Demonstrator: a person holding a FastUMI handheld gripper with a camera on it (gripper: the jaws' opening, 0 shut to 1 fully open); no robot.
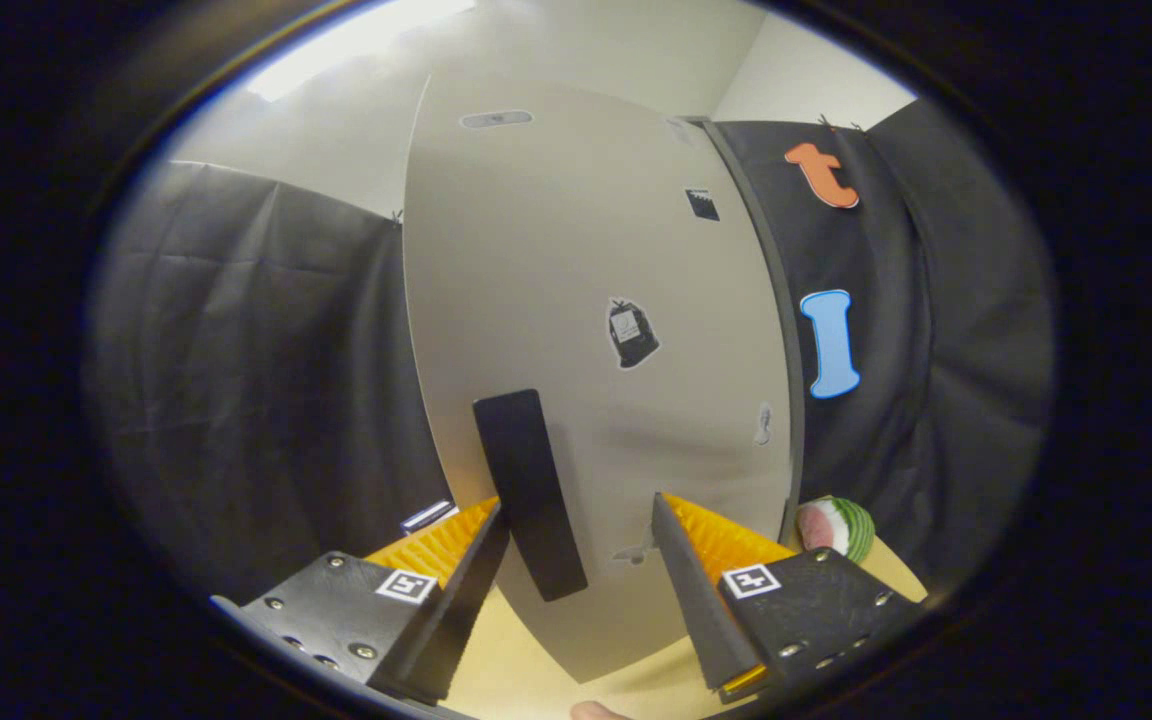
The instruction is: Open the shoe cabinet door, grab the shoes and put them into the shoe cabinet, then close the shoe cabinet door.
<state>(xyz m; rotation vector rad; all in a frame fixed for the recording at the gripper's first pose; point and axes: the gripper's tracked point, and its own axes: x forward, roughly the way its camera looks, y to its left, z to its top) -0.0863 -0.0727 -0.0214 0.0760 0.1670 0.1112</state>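
At the bottom of the frame the gripper has its two fingers spread wide apart, holding nothing. The left finger rises from the lower left and the right finger from the lower right, each carrying a small square black-and-white marker on its block. Whether the left fingertip touches the handle cannot be told.

Between the fingers, closer to the left one, stands the door handle: a flat, dark, upright bar, slightly tilted, set low on the door's left side. Under and between the fingers lies a pale wooden surface; at its very bottom edge a bit of a fingertip peeps in.

The shoe cabinet door fills the centre of the frame just ahead of the fingers. It is a tall, smooth, light grey-beige panel, bowed by the lens, with a dark edge strip down its right side. Several small stickers dot it: a dark bag-shaped one near the middle, a small dark square higher to the right, a pale one low near the right edge, and a grey oval near the top.

Low right, beside the door's right edge, a round green, white and pink object sits on the wooden surface. Black cloth hangs behind on both sides, with a white wall above.
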